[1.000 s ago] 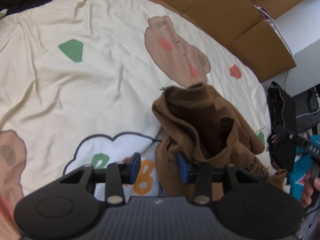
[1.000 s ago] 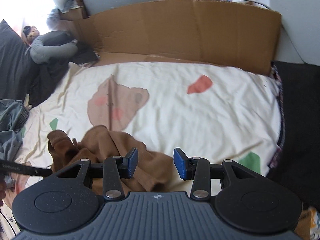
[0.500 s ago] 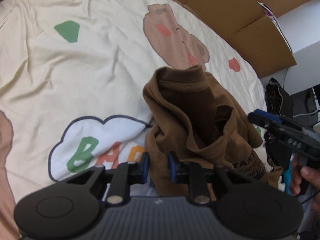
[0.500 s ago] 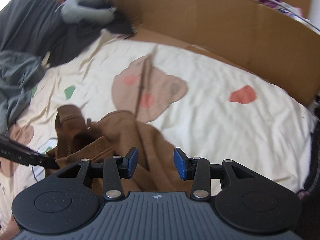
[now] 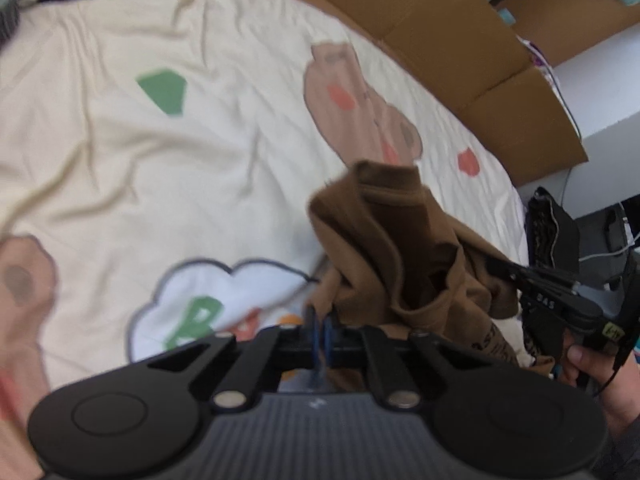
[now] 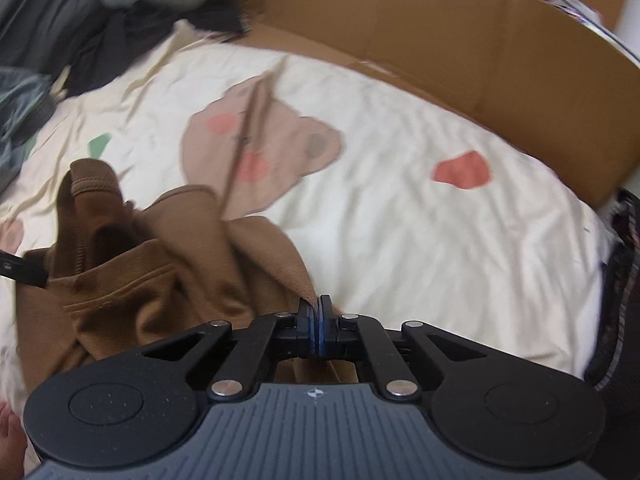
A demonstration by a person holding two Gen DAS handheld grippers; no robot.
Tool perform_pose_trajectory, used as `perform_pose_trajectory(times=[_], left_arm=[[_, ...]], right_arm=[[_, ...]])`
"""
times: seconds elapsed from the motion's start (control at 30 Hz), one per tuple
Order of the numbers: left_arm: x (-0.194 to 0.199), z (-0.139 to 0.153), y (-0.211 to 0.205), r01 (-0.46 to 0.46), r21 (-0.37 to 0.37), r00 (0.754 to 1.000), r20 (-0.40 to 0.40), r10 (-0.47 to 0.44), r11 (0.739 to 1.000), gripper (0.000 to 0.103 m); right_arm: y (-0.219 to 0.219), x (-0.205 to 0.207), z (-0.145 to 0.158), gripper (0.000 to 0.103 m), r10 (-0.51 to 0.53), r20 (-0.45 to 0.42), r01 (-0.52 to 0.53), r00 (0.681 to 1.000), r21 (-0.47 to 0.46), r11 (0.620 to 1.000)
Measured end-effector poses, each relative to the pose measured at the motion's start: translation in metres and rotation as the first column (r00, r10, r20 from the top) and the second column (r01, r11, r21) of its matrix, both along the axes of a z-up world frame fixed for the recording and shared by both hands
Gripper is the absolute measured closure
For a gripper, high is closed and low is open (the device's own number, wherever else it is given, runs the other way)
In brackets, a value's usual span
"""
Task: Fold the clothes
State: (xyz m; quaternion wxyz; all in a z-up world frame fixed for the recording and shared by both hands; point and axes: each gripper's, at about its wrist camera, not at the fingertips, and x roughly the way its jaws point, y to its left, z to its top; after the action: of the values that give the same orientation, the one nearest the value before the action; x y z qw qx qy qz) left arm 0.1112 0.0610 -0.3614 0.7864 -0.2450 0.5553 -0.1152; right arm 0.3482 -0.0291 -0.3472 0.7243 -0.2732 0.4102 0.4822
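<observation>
Both grippers, left (image 5: pixel 320 330) and right (image 6: pixel 316 318), had just closed their jaws, pinching the brown shirt (image 6: pixel 160 272) to lift it off the bed (image 6: pixel 400 220).

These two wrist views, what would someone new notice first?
A crumpled brown garment bunched on a cream bedsheet printed with cartoon bears. The right gripper is shut on a fold of its edge, the left gripper shut at its other side. Brown cardboard lines the bed's far edge.

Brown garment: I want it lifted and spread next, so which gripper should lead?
Probably right: the right gripper visibly pinches a fold of the brown garment. The left gripper has shut jaws at its edge; grip unclear.
</observation>
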Motion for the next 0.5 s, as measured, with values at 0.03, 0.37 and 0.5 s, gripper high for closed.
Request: perform_pose_trajectory(times=[0.03,0.37,0.5], left_arm=[[0.000,0.002,0.005,-0.012,0.006,1.000,0.004,0.012,1.000,0.100],[-0.003,0.025,0.057,-0.110,0.150,0.993,0.059,0.103,0.983,0.101],[0.001,0.041,0.082,-0.177,0.253,0.982,0.113,0.153,0.951,0.103]], right_arm=[[-0.003,0.003,0.001,0.103,-0.012,0.004,0.012,1.000,0.001,1.000],[-0.025,0.032,0.008,0.103,-0.116,0.037,0.116,0.993,0.010,0.993],[-0.035,0.042,0.013,0.103,-0.160,0.048,0.159,0.986,0.018,0.987]])
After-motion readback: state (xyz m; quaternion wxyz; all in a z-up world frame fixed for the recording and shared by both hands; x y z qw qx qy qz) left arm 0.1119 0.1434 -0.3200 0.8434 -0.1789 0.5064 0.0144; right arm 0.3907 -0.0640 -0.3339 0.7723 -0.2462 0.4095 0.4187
